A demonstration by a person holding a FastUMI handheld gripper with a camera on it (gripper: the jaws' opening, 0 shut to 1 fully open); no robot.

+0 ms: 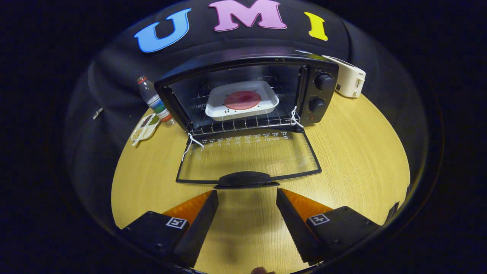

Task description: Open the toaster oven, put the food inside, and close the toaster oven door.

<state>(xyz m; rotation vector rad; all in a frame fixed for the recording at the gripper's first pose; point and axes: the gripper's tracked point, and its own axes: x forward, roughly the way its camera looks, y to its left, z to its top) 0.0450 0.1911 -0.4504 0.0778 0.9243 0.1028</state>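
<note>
The claw (247, 196) is hovering released over the surface (361, 152), fingers apart and gripping nothing. Just ahead of it the door (247, 158) is lying flat, handle (245, 179) nearest. Beyond the door, the tray (242, 99) of food (242, 100) is sitting on the rack inside the oven (247, 91), long axis crosswise to the claw.

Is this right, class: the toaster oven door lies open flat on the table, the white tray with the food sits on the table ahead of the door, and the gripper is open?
Not quite. In the gripper view the white tray with the food sits on the rack inside the toaster oven, not on the table. The door does lie open and flat, and the gripper is open, just short of the door handle.
</note>
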